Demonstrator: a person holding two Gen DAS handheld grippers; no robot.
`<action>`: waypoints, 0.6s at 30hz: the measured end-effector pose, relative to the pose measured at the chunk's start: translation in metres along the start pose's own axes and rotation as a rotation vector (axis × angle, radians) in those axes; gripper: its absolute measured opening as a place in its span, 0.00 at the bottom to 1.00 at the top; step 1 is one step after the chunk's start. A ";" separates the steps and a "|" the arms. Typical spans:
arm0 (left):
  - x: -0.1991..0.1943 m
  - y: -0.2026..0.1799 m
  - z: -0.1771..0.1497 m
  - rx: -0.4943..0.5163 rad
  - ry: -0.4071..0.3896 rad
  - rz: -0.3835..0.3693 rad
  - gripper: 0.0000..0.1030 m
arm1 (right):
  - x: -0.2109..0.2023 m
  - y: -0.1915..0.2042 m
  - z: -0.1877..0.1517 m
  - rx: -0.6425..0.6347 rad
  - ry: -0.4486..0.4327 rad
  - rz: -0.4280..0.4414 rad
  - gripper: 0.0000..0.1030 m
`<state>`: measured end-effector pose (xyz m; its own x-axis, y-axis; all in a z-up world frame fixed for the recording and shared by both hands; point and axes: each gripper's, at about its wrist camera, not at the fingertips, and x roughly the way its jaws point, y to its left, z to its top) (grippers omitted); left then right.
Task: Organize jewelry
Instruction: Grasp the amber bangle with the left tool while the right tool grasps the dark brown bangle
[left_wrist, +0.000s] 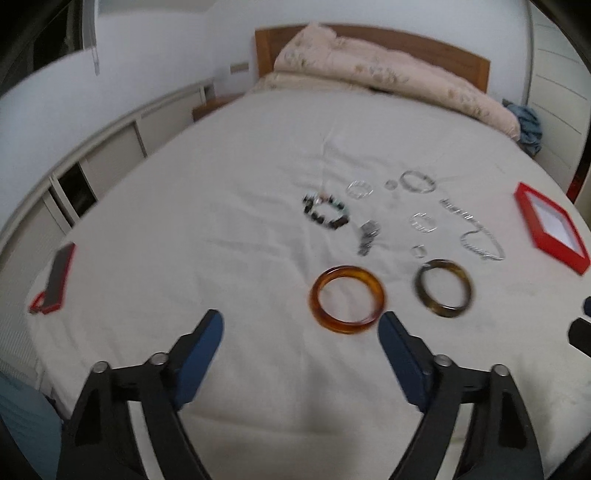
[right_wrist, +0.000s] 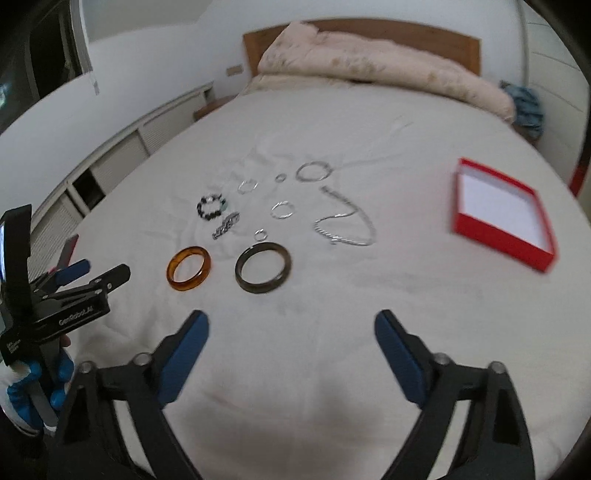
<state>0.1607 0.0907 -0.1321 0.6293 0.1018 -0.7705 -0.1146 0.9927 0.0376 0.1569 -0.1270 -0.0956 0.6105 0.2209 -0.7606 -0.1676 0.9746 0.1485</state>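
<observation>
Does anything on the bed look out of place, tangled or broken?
Nothing looks damaged. The silver chain necklace lies in loose loops rather than straight, and the red box with its white lining stands open, with no jewelry in it. Blur hides finer detail.

Black grippers (right_wrist: 291, 325), blue-padded jaws; blue-and-white glove (right_wrist: 22, 391).

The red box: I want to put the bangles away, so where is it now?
The open red box sits on the white bedsheet at the right of both wrist views, apart from the jewelry, beyond the silver chain and the dark bangle.
</observation>
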 end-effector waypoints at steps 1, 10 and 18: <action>0.013 0.003 0.002 -0.005 0.015 -0.002 0.78 | 0.016 0.000 0.005 0.001 0.024 0.016 0.66; 0.084 0.009 0.015 -0.005 0.124 -0.085 0.55 | 0.126 -0.008 0.038 0.011 0.145 0.052 0.36; 0.111 -0.005 0.015 0.075 0.179 -0.092 0.38 | 0.166 -0.002 0.040 -0.087 0.206 0.035 0.19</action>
<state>0.2426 0.0984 -0.2088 0.4872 0.0044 -0.8733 -0.0011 1.0000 0.0044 0.2897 -0.0910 -0.1963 0.4339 0.2333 -0.8702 -0.2573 0.9577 0.1285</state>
